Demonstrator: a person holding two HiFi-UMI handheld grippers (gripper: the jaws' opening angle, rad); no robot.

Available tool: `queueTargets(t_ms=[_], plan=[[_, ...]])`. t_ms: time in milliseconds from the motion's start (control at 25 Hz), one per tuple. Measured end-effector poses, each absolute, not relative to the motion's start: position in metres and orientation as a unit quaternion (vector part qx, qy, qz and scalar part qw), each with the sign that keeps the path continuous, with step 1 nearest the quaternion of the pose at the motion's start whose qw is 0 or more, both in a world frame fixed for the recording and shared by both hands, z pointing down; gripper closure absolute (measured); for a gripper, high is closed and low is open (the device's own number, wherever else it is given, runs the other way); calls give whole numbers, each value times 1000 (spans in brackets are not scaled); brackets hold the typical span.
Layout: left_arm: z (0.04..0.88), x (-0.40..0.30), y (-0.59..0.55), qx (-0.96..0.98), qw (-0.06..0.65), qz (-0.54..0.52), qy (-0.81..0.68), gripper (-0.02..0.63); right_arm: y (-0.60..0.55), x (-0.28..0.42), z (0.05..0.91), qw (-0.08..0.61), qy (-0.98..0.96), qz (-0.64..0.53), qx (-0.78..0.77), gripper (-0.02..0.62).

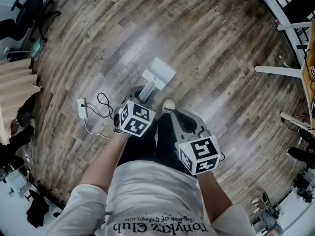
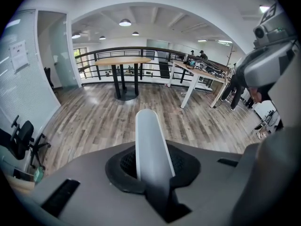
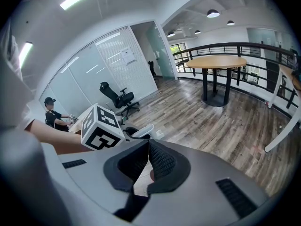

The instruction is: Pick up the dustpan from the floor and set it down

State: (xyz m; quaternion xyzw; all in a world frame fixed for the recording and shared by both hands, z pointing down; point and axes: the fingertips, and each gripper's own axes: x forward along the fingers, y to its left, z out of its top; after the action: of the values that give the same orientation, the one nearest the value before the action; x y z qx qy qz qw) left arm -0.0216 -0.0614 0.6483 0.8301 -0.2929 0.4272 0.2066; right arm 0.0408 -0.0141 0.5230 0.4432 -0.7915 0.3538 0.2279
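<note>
The white dustpan (image 1: 158,73) rests on the wooden floor ahead of my feet, its long handle (image 1: 147,88) slanting back toward me. My left gripper (image 1: 141,95) is shut on that handle. In the left gripper view the pale, rounded handle (image 2: 149,145) rises between the black pads (image 2: 123,166), which press on both its sides. My right gripper (image 1: 180,115) hovers to the right over my leg, apart from the dustpan. Its jaws (image 3: 149,147) meet at the tips with nothing between them. The right gripper view also catches the left gripper's marker cube (image 3: 100,128) and the dustpan handle (image 3: 141,131) beyond it.
A white power strip (image 1: 82,107) with a black cable lies on the floor left of the dustpan. An office chair (image 1: 29,6) stands far left, white table legs (image 1: 278,70) at right. A round wooden table (image 2: 124,60) stands by the railing. A person (image 3: 54,117) sits behind.
</note>
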Motion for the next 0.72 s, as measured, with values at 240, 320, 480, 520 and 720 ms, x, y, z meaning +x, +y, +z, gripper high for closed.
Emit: queueTargets(t_ms=[240,320,480,520,720], plan=[[646,-26,-58,828,204,430,-297,526,-12,44,523,226,-790,354,447,569],[644,-27,-55,827,204,431,-298,526,-12,46,523,226,-790,354,447,569],[639,-31,-48,825,203,435,-298,526,-11,46,519,224,-793,350,446,569],[638,-32,-46,824,203,436,-298,526,-11,46,518,223,-794,349,446,569],[629,-42,-35,822,203,440,-300,526,-10,45,512,220,-799,343,442,569]])
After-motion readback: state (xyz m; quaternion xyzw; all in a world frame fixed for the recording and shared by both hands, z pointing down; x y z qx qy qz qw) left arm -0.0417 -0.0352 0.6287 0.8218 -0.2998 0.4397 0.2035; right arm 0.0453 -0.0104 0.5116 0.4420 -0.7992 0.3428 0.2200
